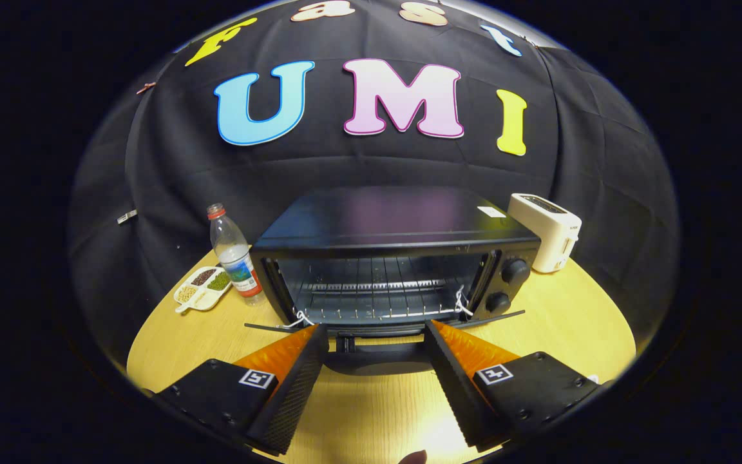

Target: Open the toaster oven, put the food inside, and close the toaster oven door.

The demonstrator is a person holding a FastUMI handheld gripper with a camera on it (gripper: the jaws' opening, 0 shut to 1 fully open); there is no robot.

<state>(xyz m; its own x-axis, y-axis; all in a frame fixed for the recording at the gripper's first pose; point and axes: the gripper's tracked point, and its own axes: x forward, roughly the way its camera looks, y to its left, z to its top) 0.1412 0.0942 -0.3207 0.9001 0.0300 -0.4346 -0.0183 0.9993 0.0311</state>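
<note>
Gripper view, reading from the left. Left of centre on the wooden table (558, 316): a small white divided dish (202, 288) with dark, green and pale contents in separate compartments. Just right of it, a clear plastic bottle (234, 254) with a red cap, upright, standing close beside the oven's left wall.

Centre of frame: the black toaster oven (397, 251). Its door (377, 332) is down, lying roughly flat toward me, and the wire rack (374, 293) inside is in plain sight. White cords show at both lower corners of the opening. Two knobs, one above the other, sit on the oven's right panel.

Lower centre: my fingers (376, 338) are spread wide, holding nothing. The tips sit at the front edge of the lowered door, one on either side of its dark handle (377, 357); whether they touch it I cannot tell.

Right of centre, behind the oven's right corner: a white pop-up toaster (548, 229) on the table, near the black cloth wall.
</note>
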